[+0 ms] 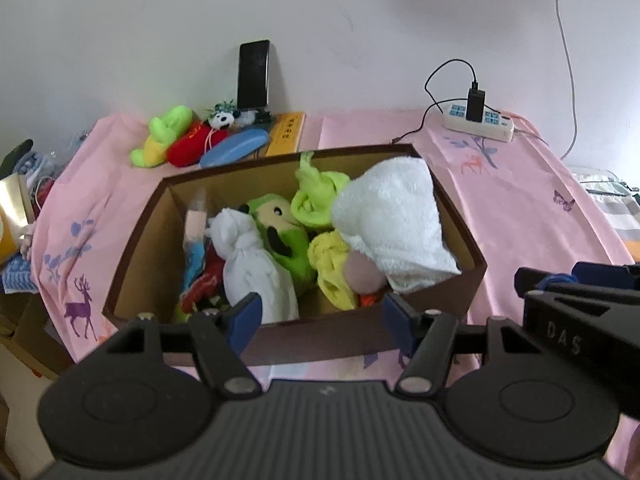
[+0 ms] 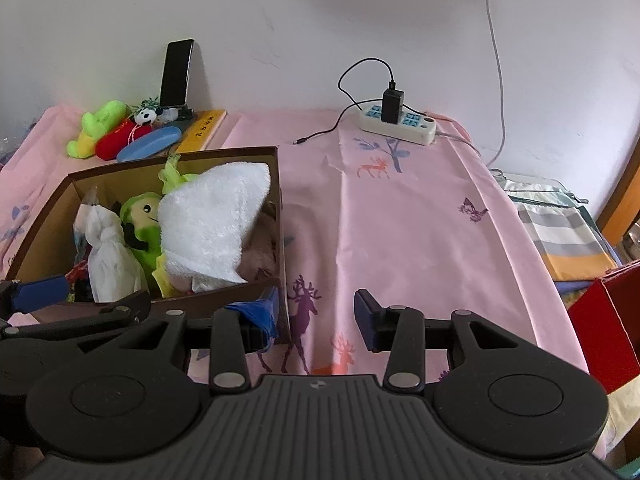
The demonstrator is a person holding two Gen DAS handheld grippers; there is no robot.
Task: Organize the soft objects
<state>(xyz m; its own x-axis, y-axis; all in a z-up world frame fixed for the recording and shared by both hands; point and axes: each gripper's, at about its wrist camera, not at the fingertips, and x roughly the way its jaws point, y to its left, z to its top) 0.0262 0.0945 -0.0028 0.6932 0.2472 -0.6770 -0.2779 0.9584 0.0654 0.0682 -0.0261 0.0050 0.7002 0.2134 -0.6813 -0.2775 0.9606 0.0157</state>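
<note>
A brown cardboard box (image 1: 132, 240) (image 2: 44, 208) sits on the pink cloth. It holds a white towel (image 1: 396, 220) (image 2: 212, 216), a green plush (image 1: 280, 232) (image 2: 144, 220), a knotted white cloth (image 1: 252, 264), lime cloths (image 1: 316, 196) and a yellow one (image 1: 332, 268). At the back left lie a green-yellow plush (image 1: 164, 136), a red plush (image 1: 192, 146) and a small panda (image 1: 222, 118). My left gripper (image 1: 322, 320) hangs open before the box's near wall, holding nothing. My right gripper (image 2: 314, 318) is open over the cloth, just right of the box.
A phone (image 1: 253, 74) leans on the wall behind a blue case (image 1: 234, 146) and a yellow ruler-like box (image 1: 286, 134). A power strip (image 2: 396, 124) with a charger and cable lies at the back right. A red box (image 2: 604, 320) and folded fabric (image 2: 560, 232) sit beyond the table's right edge.
</note>
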